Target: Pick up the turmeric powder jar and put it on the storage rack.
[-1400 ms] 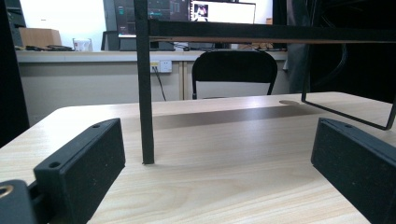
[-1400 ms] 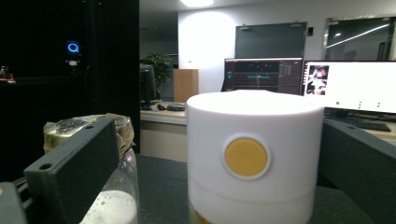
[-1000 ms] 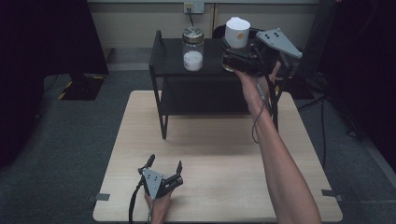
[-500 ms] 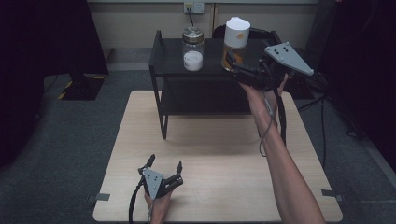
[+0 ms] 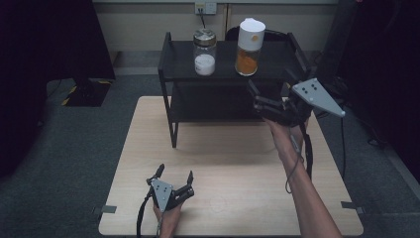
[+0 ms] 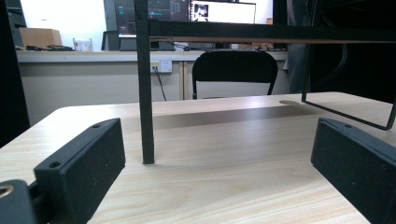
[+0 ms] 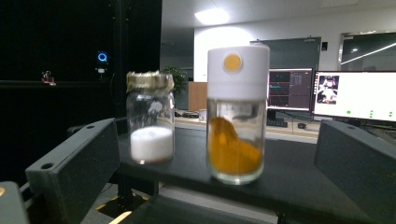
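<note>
A black two-tier shelf (image 5: 277,54) stands at the far end of the light wooden table (image 5: 228,168), and two jars sit upright on its top tier. The one with the white cap and orange powder (image 5: 249,47) is to the right of the glass jar with the metal lid and white powder (image 5: 204,51); the two stand near each other without touching. The right gripper (image 5: 257,99) is held in the air just in front of the shelf, below the top tier's edge, its jaws spread wide and holding nothing. In the right gripper view the orange-powder jar (image 7: 237,114) shows between the jaws but beyond them. The left gripper (image 5: 173,179) rests low at the near edge of the table, jaws wide apart and empty, facing a shelf leg (image 6: 144,84).
</note>
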`<act>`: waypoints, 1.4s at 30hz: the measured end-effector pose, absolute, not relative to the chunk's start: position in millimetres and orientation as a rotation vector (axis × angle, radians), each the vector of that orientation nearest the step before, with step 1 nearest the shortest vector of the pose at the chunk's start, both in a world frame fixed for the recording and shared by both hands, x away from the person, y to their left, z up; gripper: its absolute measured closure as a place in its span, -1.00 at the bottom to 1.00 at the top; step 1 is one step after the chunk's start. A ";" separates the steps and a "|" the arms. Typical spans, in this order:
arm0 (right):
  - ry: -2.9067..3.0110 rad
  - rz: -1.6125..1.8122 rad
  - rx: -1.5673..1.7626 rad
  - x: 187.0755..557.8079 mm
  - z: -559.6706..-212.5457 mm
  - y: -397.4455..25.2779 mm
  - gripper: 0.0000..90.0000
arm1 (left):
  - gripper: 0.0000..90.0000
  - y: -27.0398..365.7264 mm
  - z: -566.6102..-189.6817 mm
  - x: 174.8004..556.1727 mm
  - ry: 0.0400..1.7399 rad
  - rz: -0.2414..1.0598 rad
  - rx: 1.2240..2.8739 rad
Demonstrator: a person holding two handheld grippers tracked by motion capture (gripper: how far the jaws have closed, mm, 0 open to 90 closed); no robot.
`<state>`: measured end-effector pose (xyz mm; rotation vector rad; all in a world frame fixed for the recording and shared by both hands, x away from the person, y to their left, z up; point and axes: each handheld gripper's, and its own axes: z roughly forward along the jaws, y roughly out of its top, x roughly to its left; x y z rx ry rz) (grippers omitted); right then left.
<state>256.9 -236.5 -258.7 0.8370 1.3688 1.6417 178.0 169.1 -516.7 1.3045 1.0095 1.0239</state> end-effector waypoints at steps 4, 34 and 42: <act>1.352 1.663 0.840 245.5 -281.9 -246.1 -1.00 | -0.94 169.1 -516.6 178.0 1.010 1.024 1.304; 1.248 1.550 1.013 185.1 -427.1 -272.2 -1.00 | -0.95 170.3 -516.7 178.1 1.003 1.018 1.308; 1.254 1.439 1.066 163.5 -479.0 -269.6 -1.00 | -0.95 170.2 -516.7 178.1 1.003 1.018 1.308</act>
